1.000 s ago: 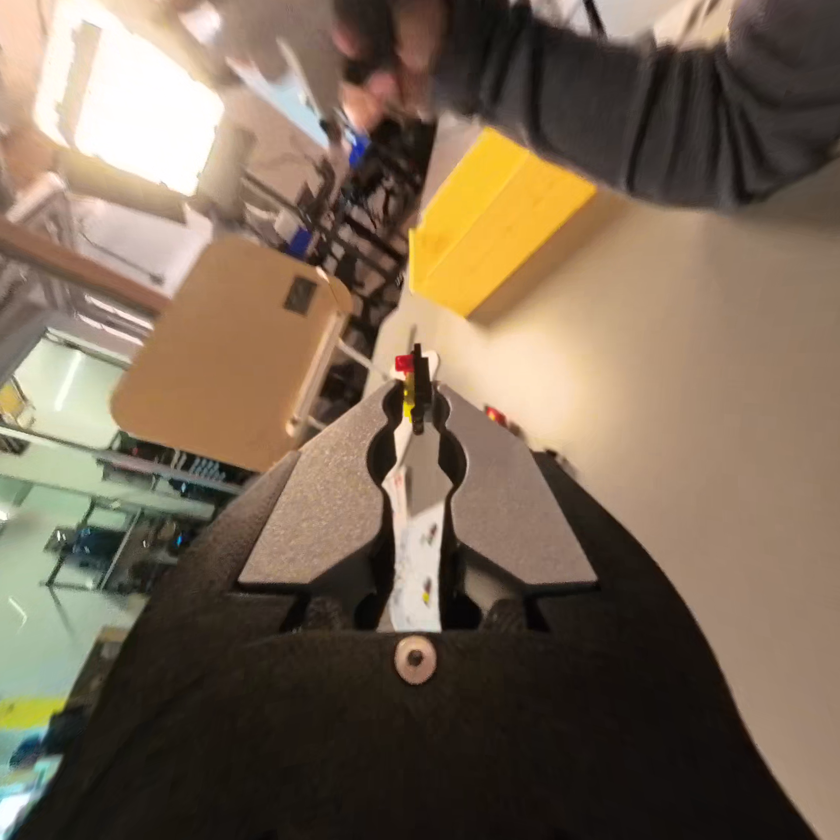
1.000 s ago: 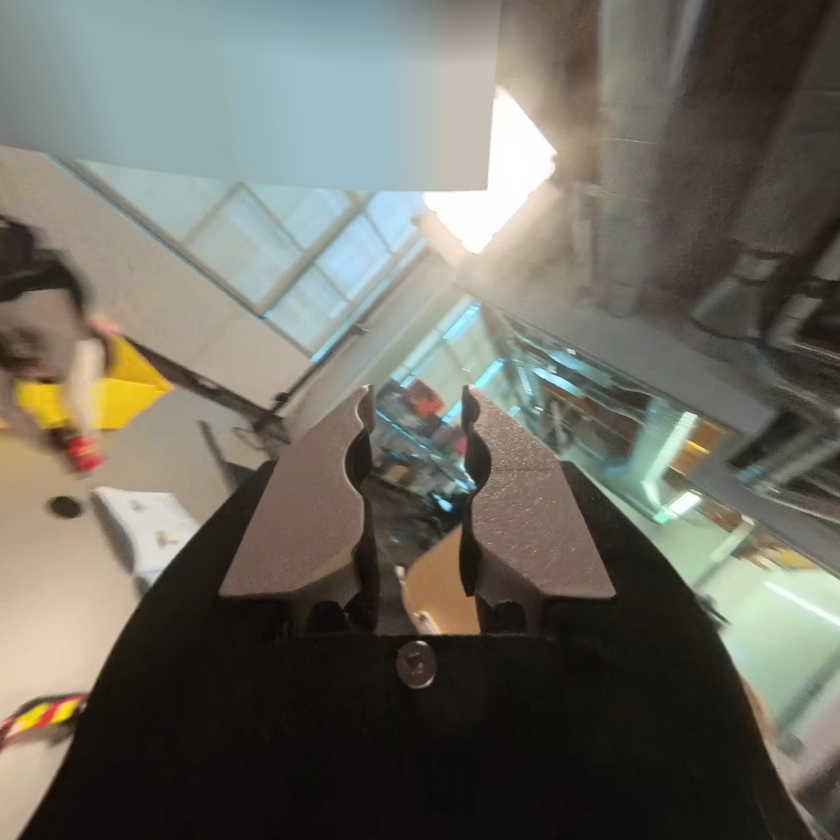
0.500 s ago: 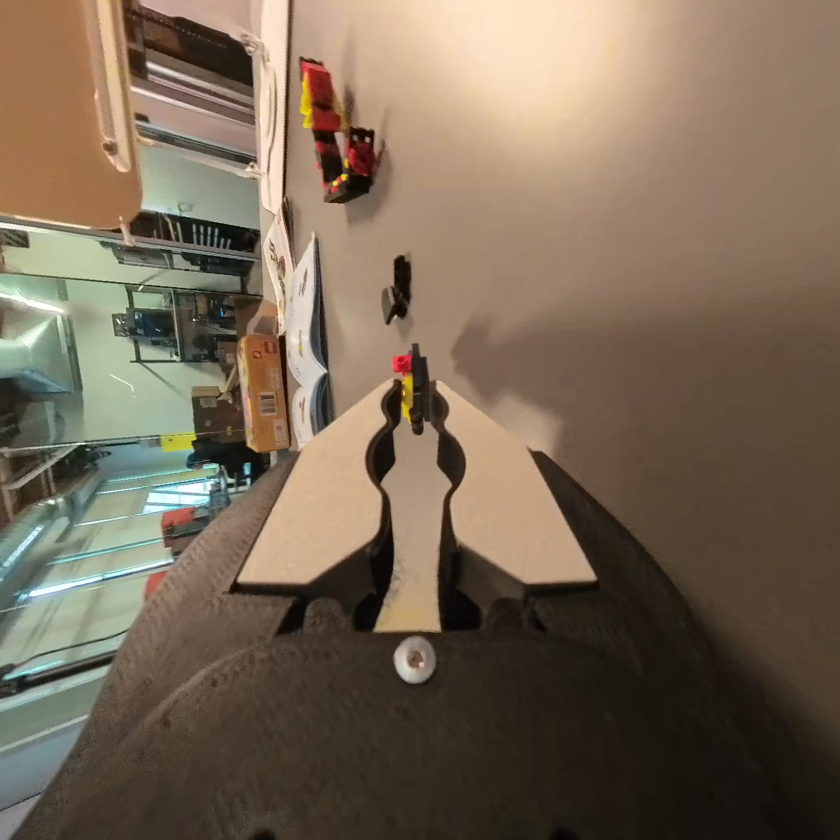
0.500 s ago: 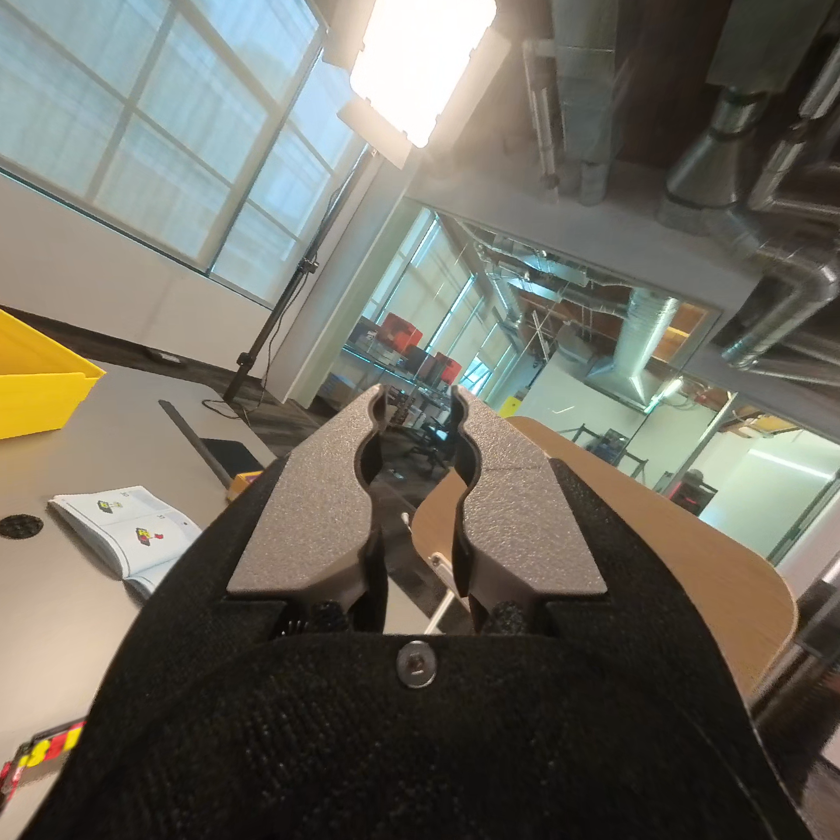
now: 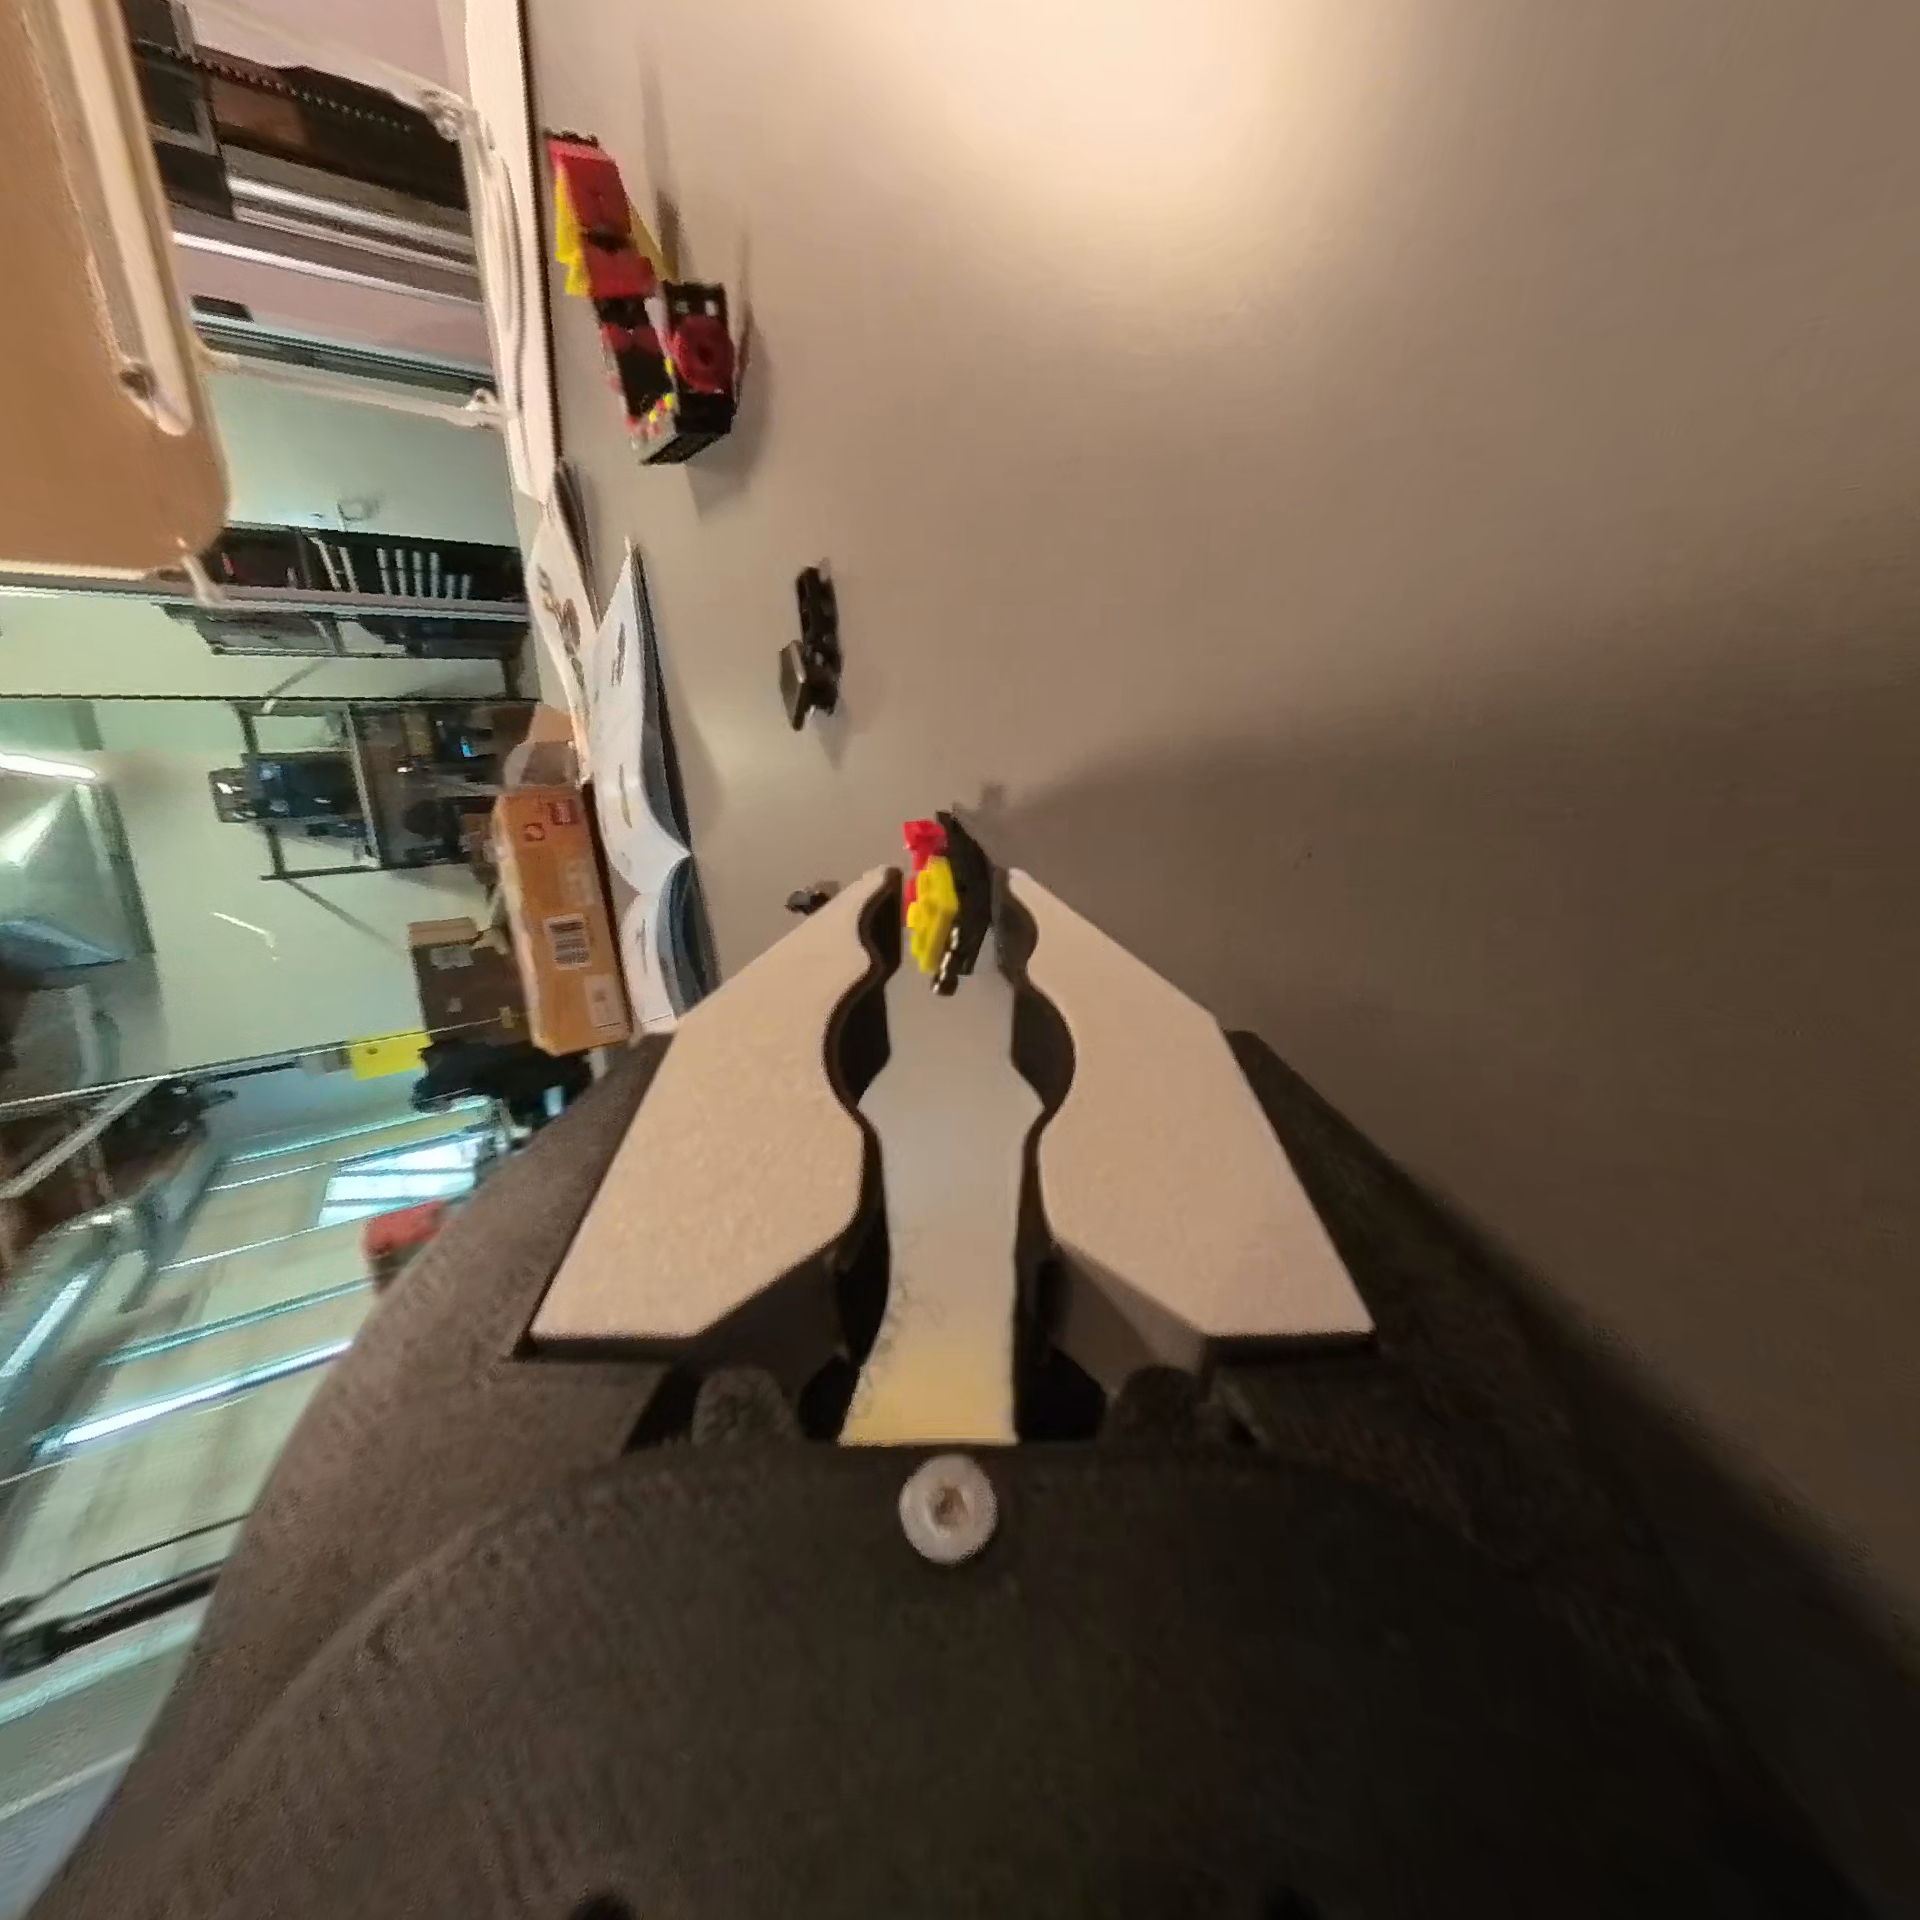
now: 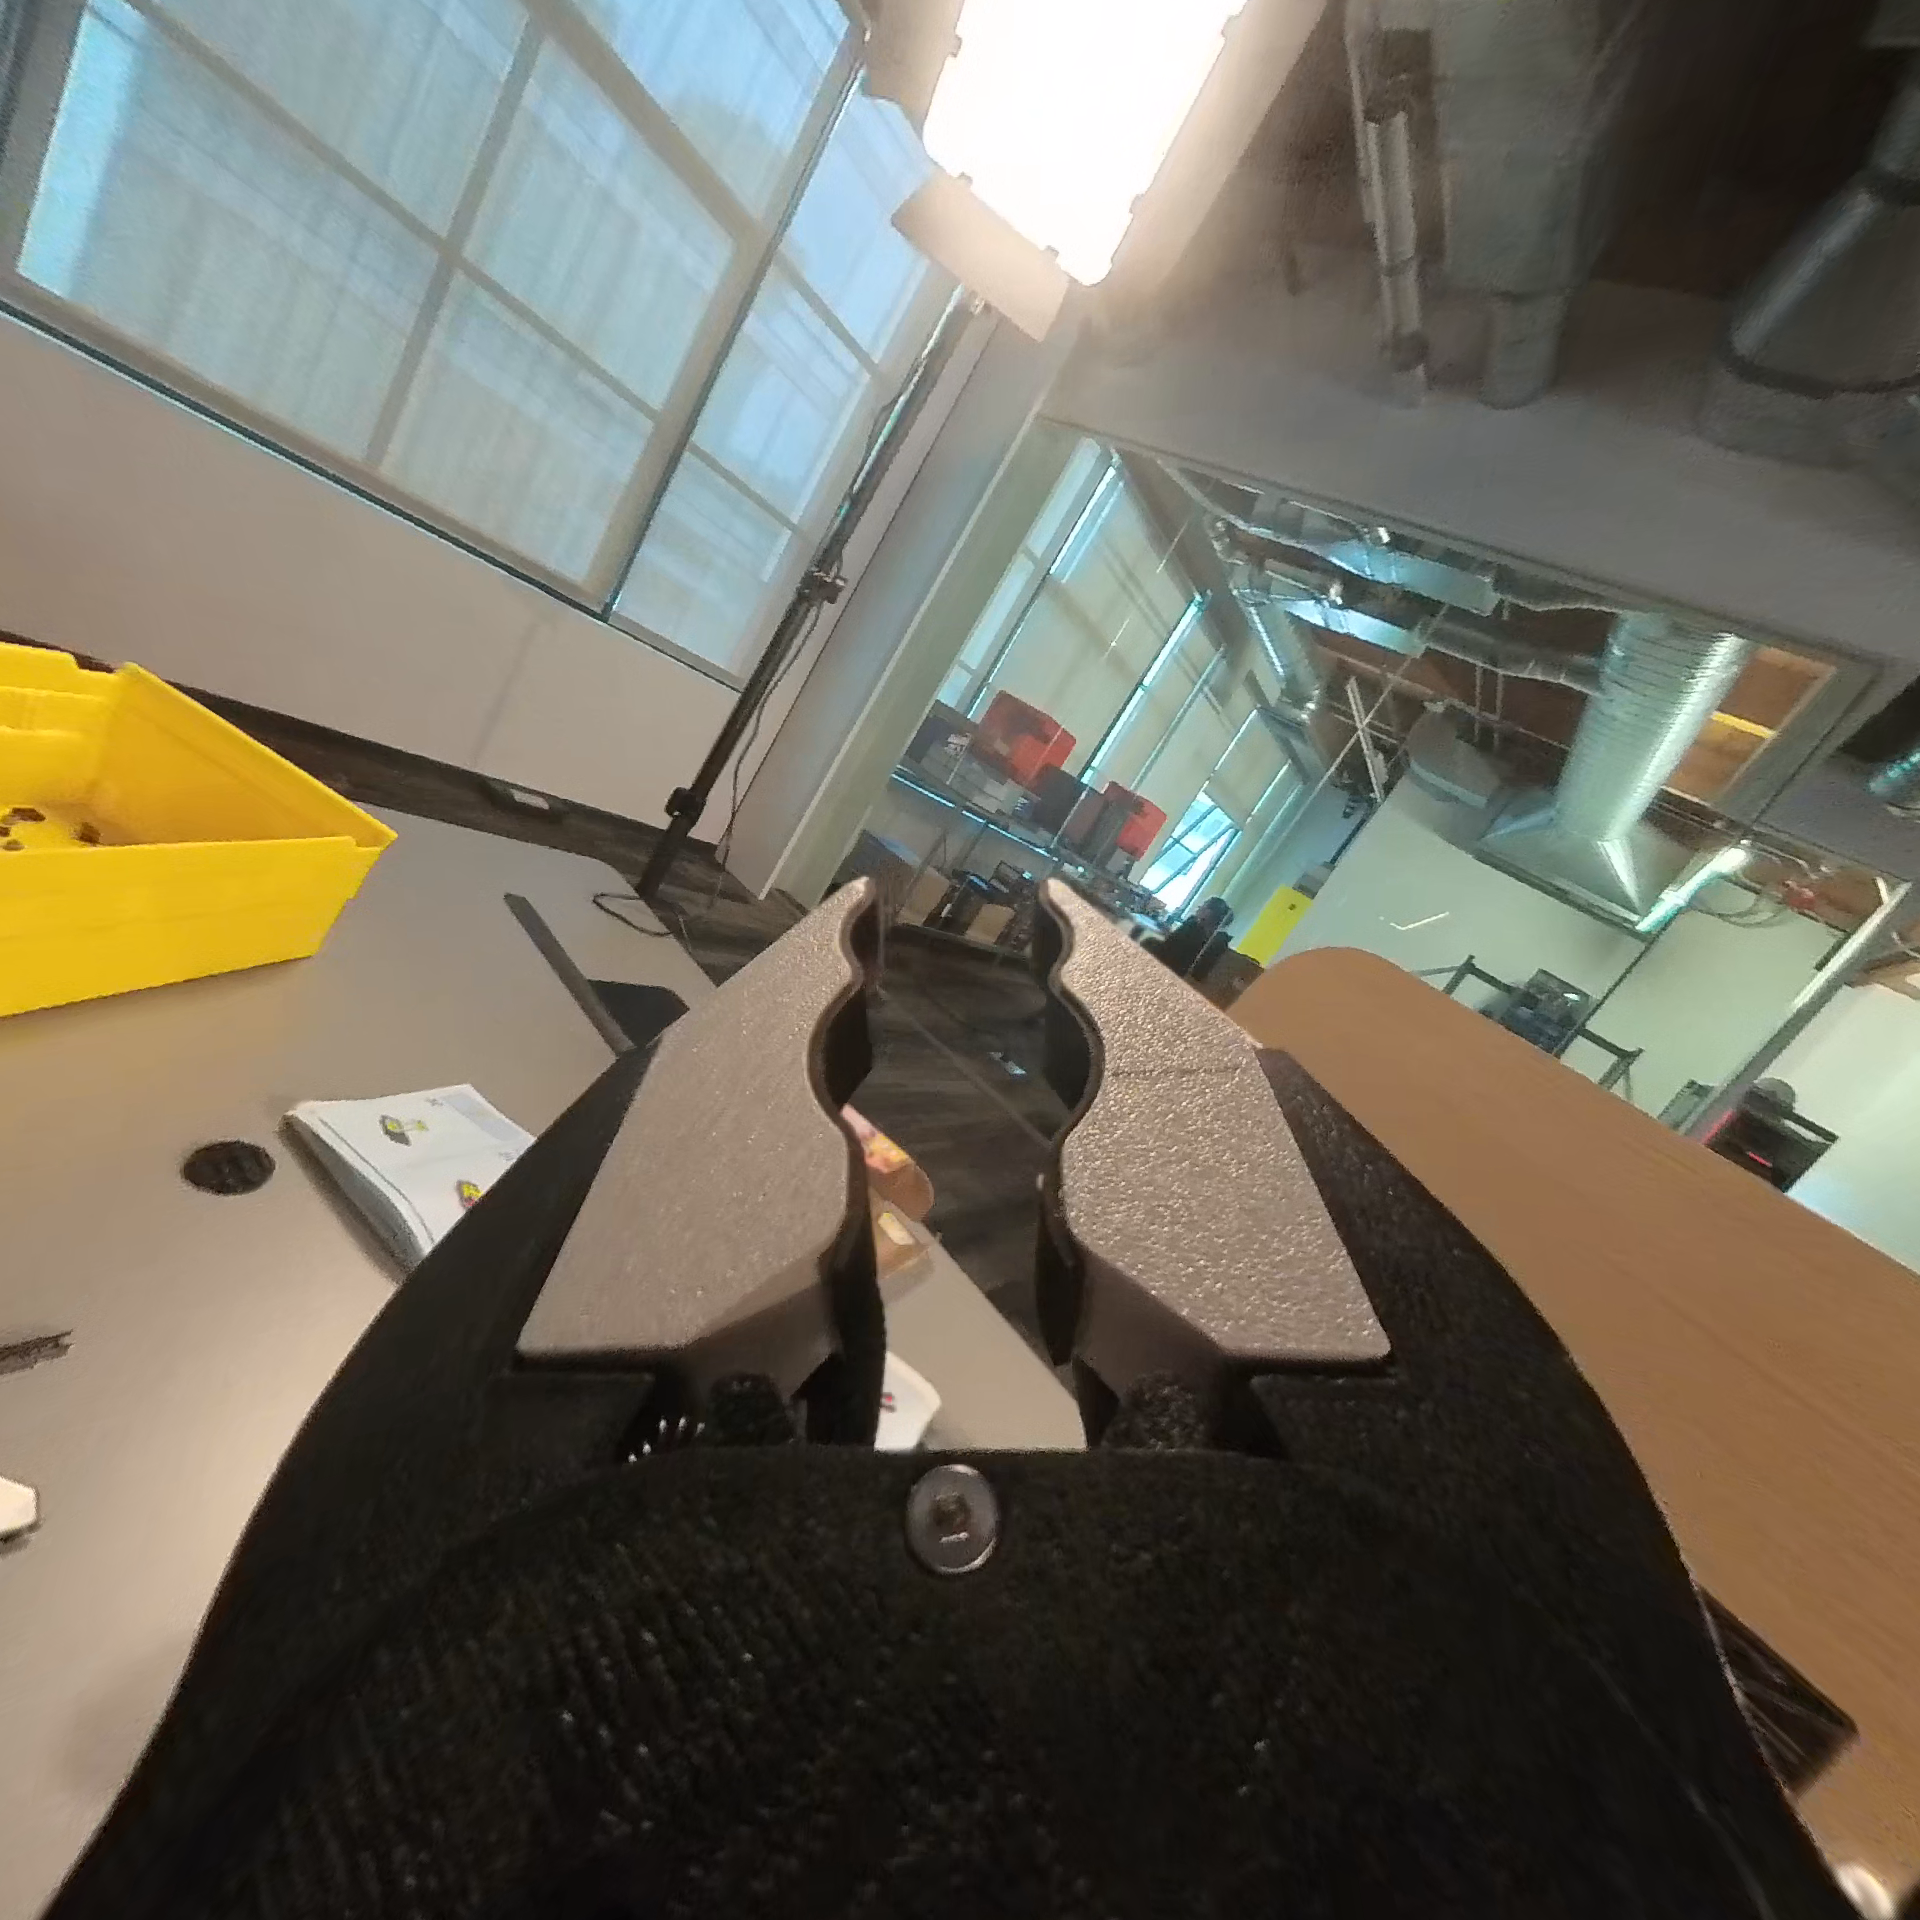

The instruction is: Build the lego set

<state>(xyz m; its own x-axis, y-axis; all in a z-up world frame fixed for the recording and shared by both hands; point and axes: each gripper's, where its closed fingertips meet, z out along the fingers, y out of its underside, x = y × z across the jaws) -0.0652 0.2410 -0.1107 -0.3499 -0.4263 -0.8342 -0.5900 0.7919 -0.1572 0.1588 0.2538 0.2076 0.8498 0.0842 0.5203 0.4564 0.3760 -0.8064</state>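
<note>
- Left wrist view: left gripper (image 5: 948,902) pinches a small red-yellow-black lego piece (image 5: 940,902) at its fingertips, long axis along the fingers, beside bare table (image 5: 1351,520).
- Right gripper (image 6: 956,914) spread, holding nothing, past the table's edge.

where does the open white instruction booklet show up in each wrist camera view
Left wrist view: open white instruction booklet at left of centre, along the grey table's far edge.
Right wrist view: booklet at lower left, beside the right gripper.
Shared landmark: the tan wooden chair back.
</note>
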